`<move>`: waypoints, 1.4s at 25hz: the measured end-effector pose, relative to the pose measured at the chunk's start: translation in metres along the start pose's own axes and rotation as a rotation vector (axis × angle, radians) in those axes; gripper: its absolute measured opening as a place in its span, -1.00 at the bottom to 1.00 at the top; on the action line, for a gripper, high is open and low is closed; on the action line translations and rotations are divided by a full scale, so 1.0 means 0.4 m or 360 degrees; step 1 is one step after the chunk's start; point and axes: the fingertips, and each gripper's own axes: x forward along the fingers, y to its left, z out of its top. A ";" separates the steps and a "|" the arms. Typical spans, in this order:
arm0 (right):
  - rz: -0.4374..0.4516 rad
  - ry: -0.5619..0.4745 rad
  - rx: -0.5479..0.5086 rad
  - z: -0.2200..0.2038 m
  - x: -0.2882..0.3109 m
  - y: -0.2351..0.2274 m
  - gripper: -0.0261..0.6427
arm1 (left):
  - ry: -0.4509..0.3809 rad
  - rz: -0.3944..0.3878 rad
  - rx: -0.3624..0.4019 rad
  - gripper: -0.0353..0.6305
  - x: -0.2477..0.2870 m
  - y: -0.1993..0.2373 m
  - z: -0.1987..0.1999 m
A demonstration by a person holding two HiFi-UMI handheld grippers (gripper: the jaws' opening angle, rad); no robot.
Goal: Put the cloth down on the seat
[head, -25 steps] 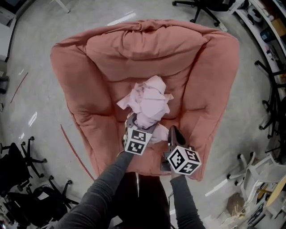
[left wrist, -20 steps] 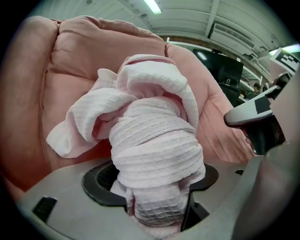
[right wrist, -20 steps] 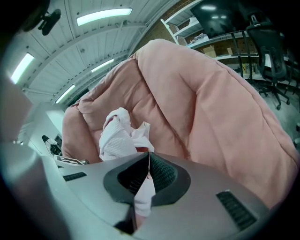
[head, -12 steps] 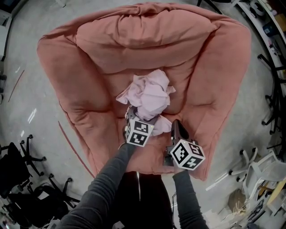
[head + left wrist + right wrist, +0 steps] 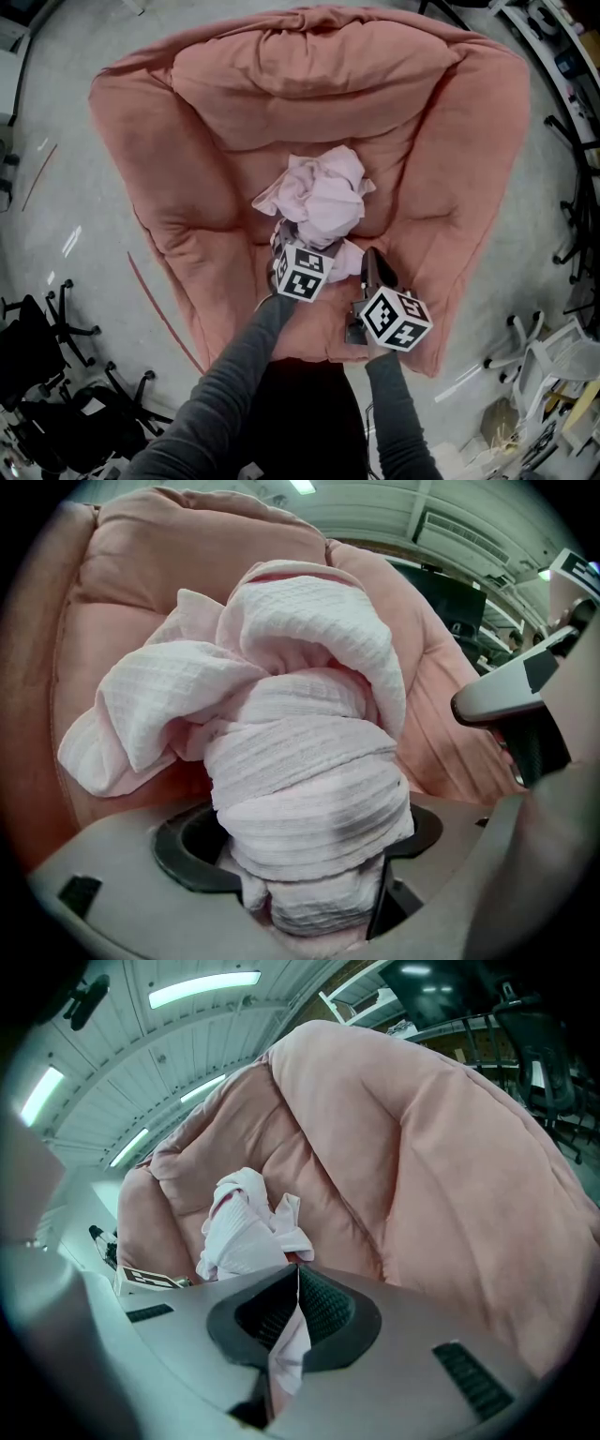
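A crumpled pale pink cloth (image 5: 323,202) lies bunched in the hollow of the big pink cushioned seat (image 5: 216,169). My left gripper (image 5: 291,239) is at the cloth's near edge. In the left gripper view a thick wad of the cloth (image 5: 300,761) fills the gap between the jaws of the left gripper (image 5: 314,892); they are opening but still touch it on both sides. My right gripper (image 5: 368,264) sits just to the right. In the right gripper view, the right gripper (image 5: 292,1312) is shut on a thin corner of the cloth (image 5: 248,1227).
The seat's padded back and arms (image 5: 422,1147) rise around the hollow. Black office chairs (image 5: 37,347) stand on the floor at the lower left, and more chair legs (image 5: 577,216) at the right. A white chair (image 5: 553,356) is at the lower right.
The cloth bundle and both grippers have shifted a little forward and to the right over the seat. The cloth has sunk lower into the hollow.
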 end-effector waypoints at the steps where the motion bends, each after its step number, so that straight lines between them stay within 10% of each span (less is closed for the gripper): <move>1: -0.0001 0.0006 0.0000 -0.004 -0.003 0.002 -0.89 | 0.0009 -0.0010 0.0001 0.35 -0.003 -0.003 -0.001; 13: 0.0014 -0.0048 0.0027 -0.029 -0.076 0.076 -0.89 | 0.0207 -0.0056 -0.0011 0.46 -0.074 -0.033 -0.065; 25: -0.0065 -0.0133 0.0086 -0.068 -0.165 0.113 -0.89 | 0.0164 -0.0030 -0.0209 0.59 -0.185 0.004 -0.078; 35: -0.0068 -0.0192 0.0130 -0.120 -0.222 0.196 -0.89 | 0.0017 -0.0201 -0.0113 0.48 -0.341 -0.053 -0.044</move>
